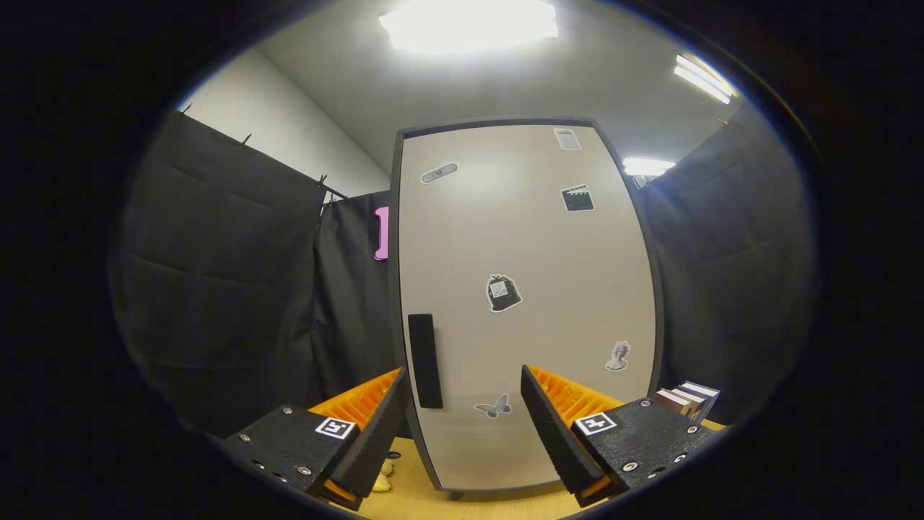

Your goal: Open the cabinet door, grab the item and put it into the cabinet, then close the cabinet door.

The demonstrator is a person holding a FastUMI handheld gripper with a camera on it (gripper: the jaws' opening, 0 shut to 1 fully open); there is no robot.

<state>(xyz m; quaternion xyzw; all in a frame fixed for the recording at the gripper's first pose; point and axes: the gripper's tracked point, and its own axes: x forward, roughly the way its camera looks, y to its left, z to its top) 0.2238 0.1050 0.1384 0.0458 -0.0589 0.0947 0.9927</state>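
**Door shut, handle just ahead of the left finger**

The tool (pixel 462 404) is spread wide and holds nothing. It faces the cabinet door (pixel 527 289), which is closed, with the dark vertical handle (pixel 425 360) near the door's left edge — just beyond the left finger. A pale yellowish thing (pixel 383 477), possibly the item to stow, peeks out on the tabletop (pixel 433 502) under the left finger; too little of it shows to be sure. Some books (pixel 687 399) stand to the right of the cabinet.

The step in hand looks to be opening the door. Doing it well probably means shifting left until the handle sits between the fingers, closing squarely on it, then pulling along the door's arc — not straight back.
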